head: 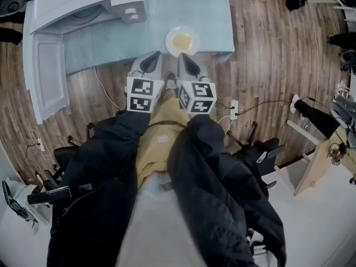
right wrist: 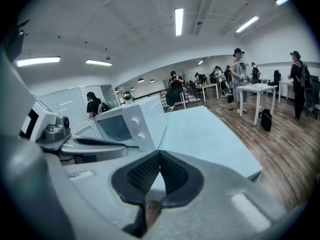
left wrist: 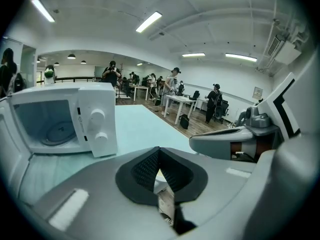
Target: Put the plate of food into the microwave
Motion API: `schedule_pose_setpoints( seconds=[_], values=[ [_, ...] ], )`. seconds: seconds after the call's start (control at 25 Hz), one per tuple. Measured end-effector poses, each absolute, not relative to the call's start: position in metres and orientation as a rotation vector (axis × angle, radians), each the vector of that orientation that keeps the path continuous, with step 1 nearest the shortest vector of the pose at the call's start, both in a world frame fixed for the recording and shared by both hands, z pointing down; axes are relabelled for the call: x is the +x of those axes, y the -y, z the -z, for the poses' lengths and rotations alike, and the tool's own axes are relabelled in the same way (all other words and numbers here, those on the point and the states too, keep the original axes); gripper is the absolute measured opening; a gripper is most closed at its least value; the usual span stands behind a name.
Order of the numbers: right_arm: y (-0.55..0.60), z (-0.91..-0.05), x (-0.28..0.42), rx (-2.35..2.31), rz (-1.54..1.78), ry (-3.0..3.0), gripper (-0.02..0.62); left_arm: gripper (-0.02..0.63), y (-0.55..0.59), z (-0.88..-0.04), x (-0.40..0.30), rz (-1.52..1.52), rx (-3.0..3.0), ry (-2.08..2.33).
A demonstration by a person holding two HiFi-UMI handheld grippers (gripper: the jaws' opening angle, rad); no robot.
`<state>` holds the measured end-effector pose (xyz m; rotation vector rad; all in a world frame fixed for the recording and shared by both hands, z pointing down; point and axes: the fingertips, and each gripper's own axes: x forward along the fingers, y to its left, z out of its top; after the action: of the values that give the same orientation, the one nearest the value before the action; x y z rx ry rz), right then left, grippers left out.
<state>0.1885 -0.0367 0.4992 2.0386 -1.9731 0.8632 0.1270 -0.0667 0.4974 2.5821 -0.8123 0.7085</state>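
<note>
A white plate of yellow food (head: 182, 40) sits near the front edge of the table with the pale blue cloth (head: 211, 15). The white microwave (head: 83, 7) stands at the table's left with its door (head: 47, 77) swung open; its turntable shows in the left gripper view (left wrist: 60, 129). My left gripper (head: 153, 57) and right gripper (head: 184, 58) hang side by side just short of the table's edge, below the plate and apart from it. Both are shut with nothing between their pads (left wrist: 159, 151) (right wrist: 160, 155). The microwave also shows beyond the right gripper (right wrist: 127, 126).
Wooden floor surrounds the table, with cables and a power strip (head: 234, 109) to my right. Dark chairs (head: 261, 149) stand close behind the grippers. Other tables and several people are far off across the room (left wrist: 175, 91).
</note>
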Motion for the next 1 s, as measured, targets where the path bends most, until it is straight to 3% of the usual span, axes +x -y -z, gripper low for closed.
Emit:
schedule_pose_setpoints(
  seconds=[0.44,1.0],
  values=[
    [0.021,-0.596,0.208,1.898,-1.212,1.875,0.004,0.0,0.041,-0.567,0.153,-0.818,2.37,0.77],
    [0.006,-0.659,0.22,1.875,-1.54,1.725,0.111,0.0,0.045,-0.604,0.143,-0.888,2.253,0.837]
  ],
)
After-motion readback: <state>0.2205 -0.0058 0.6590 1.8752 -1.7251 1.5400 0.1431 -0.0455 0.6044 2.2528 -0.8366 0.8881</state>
